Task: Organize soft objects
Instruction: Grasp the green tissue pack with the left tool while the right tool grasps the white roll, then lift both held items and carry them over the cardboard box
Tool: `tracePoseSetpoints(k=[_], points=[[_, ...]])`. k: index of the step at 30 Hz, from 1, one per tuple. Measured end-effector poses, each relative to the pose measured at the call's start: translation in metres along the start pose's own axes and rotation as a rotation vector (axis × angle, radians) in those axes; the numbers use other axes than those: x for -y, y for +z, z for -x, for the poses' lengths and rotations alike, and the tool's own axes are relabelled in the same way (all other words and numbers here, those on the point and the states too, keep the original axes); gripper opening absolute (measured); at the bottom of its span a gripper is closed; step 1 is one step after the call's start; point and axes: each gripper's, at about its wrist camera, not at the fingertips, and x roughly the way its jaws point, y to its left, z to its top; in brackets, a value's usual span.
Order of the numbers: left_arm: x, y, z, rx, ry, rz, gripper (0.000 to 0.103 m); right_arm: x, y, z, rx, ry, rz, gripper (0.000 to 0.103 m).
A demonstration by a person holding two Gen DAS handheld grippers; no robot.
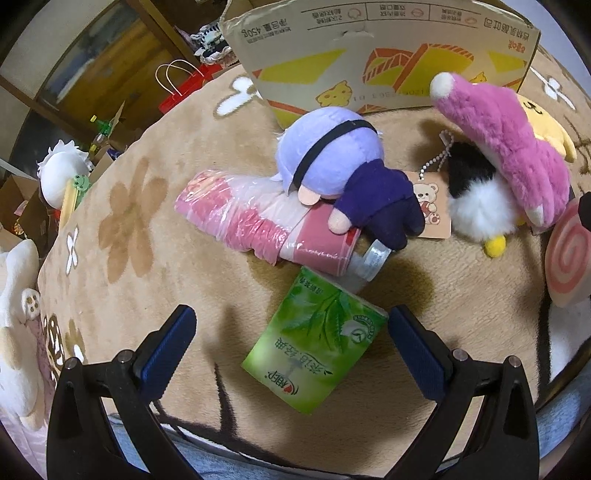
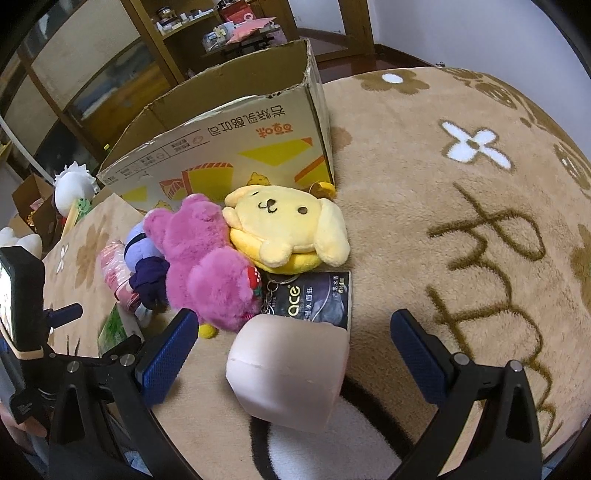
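Observation:
A green tissue pack (image 1: 314, 341) lies on the tan blanket between the fingers of my open left gripper (image 1: 291, 349), untouched. Beyond it a pink plastic-wrapped roll (image 1: 258, 225) carries a lilac-headed doll (image 1: 343, 166). A pink furry plush (image 1: 506, 147) and a yellow dog plush (image 2: 288, 225) lie to the right. My open right gripper (image 2: 293, 350) frames a pale pink cushion (image 2: 288, 373), with its pads clear of it. A black tissue pack (image 2: 317, 299) lies just behind. An open cardboard box (image 2: 236, 147) stands at the back.
A pink swirl cushion (image 1: 569, 254) sits at the right edge of the left wrist view. White plush toys (image 1: 62, 173) and cardboard boxes crowd the floor at left, near a red bag (image 1: 184, 85). Wooden shelves (image 2: 207, 33) stand behind the box. The left gripper's body (image 2: 26, 314) shows at left.

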Motion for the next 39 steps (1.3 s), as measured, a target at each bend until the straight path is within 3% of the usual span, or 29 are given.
tracePoseSetpoints(k=[3,10,12,15,16,19,25,39], points=[[0.001,-0.001,0.000,-0.004,-0.002,0.005,0.100,-0.002,0.000,0.001,0.002,0.005,0.008,0.103],[-0.006,-0.003,-0.008,-0.044,-0.062,0.052,0.065,-0.001,-0.001,0.002,0.000,0.006,0.007,0.103],[-0.008,-0.003,-0.007,-0.042,-0.058,0.062,0.064,0.000,-0.002,0.002,-0.002,0.009,0.004,0.103],[-0.009,-0.003,-0.004,-0.030,-0.059,0.069,0.063,-0.001,-0.003,0.003,-0.014,-0.003,0.011,0.092],[-0.009,-0.003,-0.002,-0.022,-0.057,0.071,0.063,-0.001,-0.004,0.003,-0.022,-0.014,0.018,0.086],[-0.012,-0.003,0.004,0.003,-0.067,0.090,0.063,-0.002,-0.006,0.003,-0.023,-0.031,0.032,0.055],[-0.026,-0.002,0.024,0.098,-0.077,0.166,0.062,-0.005,-0.005,0.012,0.016,-0.036,0.057,0.048],[-0.041,-0.007,0.091,0.371,-0.131,0.245,0.062,-0.015,0.006,0.057,0.205,-0.021,0.118,0.047]])
